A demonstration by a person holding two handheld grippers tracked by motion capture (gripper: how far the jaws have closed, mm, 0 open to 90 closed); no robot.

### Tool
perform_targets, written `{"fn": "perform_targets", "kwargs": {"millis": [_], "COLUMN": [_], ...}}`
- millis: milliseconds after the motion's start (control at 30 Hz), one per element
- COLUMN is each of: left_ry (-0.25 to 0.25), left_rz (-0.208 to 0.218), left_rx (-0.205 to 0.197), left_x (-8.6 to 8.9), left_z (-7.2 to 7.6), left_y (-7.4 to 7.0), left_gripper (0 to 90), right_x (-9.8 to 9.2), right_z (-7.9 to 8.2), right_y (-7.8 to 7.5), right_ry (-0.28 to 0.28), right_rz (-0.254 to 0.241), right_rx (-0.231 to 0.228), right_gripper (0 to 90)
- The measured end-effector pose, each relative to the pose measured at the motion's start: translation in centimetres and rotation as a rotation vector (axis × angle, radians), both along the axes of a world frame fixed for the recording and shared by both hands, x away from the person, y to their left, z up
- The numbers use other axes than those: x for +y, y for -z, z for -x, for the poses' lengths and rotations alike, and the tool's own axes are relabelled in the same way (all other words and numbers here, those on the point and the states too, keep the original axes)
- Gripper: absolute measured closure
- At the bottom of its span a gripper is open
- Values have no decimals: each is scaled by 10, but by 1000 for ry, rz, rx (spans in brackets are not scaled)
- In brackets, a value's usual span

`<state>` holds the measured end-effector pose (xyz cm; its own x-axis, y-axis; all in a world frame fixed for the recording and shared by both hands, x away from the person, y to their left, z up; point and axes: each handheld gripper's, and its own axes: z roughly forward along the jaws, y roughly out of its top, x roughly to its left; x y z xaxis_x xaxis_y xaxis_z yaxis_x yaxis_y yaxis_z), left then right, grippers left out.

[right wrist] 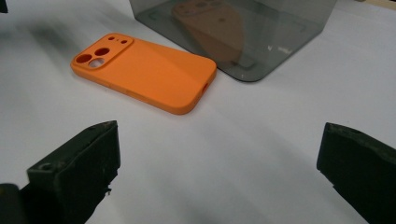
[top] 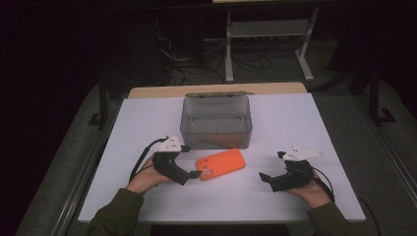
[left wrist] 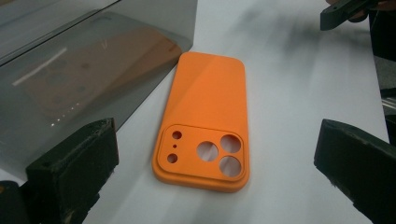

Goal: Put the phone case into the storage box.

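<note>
Holding the left hand-held gripper (top: 195, 173) with jaws spread wide, we are lining it up on the camera end of the orange phone case (top: 220, 164), nothing gripped. We are keeping the right hand-held gripper (top: 264, 177) well apart, also wide and empty. The case is lying back-up on the white tabletop (top: 275, 123), just in front of the smoky clear box (top: 216, 130). We are judging it light, soft, flexible, slightly grippy, not fragile. Pinching across the long side edges near the camera cutouts (left wrist: 217, 151) is looking safest; squeezing hard risks buckling it.
</note>
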<state>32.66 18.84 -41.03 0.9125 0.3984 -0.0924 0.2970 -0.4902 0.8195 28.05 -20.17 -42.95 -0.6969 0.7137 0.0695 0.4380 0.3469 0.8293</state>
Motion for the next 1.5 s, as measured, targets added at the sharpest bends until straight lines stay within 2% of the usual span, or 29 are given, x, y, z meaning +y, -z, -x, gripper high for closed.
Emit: {"fn": "perform_targets", "kwargs": {"millis": [267,900,1500], "left_ry": [6,47,65], "left_rz": [-4,-12,14], "left_rx": [-1,-5,-13], "left_x": [-5,-29,-47], "left_z": [-1,-9,-15], "left_y": [1,0,-2], "left_gripper": [0,0,0], "right_x": [0,-1,-1], "right_z": [0,0,0], "right_y": [0,0,0], "right_ry": [-1,2,5], "right_rz": [-1,-3,-7], "right_rx": [-1,-2,-1], "right_gripper": [0,0,0]}}
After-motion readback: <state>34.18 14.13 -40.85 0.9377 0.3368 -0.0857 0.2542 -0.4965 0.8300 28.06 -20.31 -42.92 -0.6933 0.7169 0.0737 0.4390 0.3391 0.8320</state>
